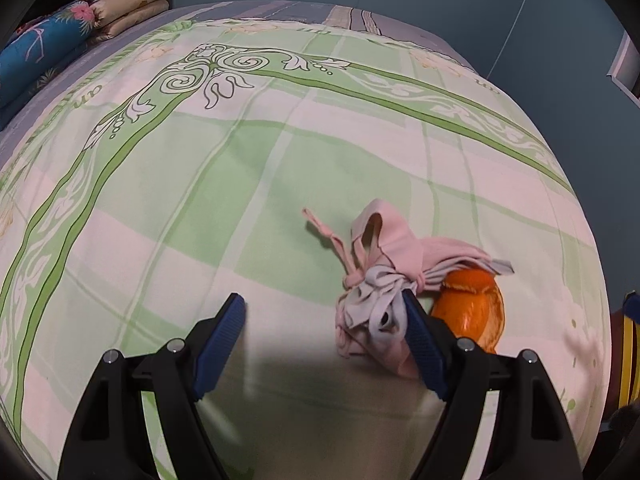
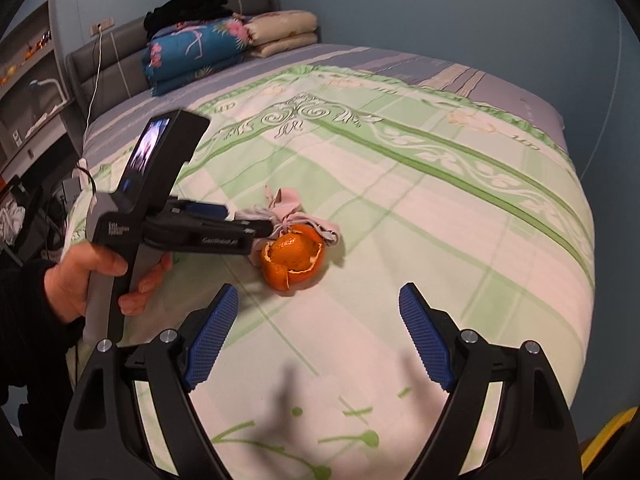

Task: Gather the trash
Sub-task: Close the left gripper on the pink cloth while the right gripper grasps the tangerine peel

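Note:
An orange peel (image 2: 292, 260), opened like a cup, lies on the green patterned bedspread (image 2: 440, 240). A knotted bundle of pink and grey cloth (image 2: 288, 208) rests against its far side. My left gripper (image 1: 322, 304) is open; its right finger (image 1: 420, 332) sits against the cloth bundle (image 1: 380, 280), with part of the cloth between the fingers and the peel (image 1: 472, 312) just outside. In the right wrist view the left gripper (image 2: 256, 220) reaches in from the left, held by a hand (image 2: 92, 276). My right gripper (image 2: 318, 292) is open and empty, just short of the peel.
Folded quilts (image 2: 200, 48) and cushions (image 2: 280, 30) are stacked by the grey headboard (image 2: 104, 64). A shelf unit (image 2: 32, 80) stands left of the bed. Something yellow (image 2: 612, 428) shows past the bed's near right edge. The blue wall (image 2: 440, 8) runs behind.

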The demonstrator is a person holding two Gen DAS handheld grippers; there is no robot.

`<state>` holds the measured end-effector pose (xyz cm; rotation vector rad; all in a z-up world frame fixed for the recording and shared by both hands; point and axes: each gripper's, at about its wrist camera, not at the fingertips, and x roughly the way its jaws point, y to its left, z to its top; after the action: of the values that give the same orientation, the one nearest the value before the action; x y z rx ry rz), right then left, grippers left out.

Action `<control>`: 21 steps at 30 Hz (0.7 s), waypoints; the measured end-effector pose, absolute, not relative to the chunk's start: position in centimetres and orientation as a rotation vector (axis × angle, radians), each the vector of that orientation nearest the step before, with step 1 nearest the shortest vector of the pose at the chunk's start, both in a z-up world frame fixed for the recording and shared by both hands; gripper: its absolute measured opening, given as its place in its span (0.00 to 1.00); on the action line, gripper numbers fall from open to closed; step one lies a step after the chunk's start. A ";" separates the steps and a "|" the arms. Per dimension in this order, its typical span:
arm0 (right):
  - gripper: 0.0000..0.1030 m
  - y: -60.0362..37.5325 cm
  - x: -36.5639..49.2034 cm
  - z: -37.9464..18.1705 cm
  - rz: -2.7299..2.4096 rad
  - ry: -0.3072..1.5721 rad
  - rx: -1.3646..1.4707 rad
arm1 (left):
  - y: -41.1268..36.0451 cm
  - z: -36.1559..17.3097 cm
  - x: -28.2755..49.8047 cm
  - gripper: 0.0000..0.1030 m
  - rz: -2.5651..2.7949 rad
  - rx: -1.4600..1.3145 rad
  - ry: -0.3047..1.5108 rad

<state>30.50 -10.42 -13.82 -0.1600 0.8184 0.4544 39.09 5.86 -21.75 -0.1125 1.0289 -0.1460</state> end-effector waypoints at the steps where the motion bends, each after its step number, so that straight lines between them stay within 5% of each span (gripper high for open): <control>1: 0.76 -10.1 30.9 -14.2 0.463 0.824 -0.169 | 5.8 -21.8 39.4 0.72 -0.150 -0.112 1.030; 21: 0.76 -5.8 36.0 -19.7 0.517 0.896 -0.208 | 4.8 -22.1 45.9 0.72 -0.145 -0.122 1.018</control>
<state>36.02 -5.81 -19.66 -0.2076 0.8958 0.5166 45.86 4.82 -22.05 -0.1216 1.0180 -0.1452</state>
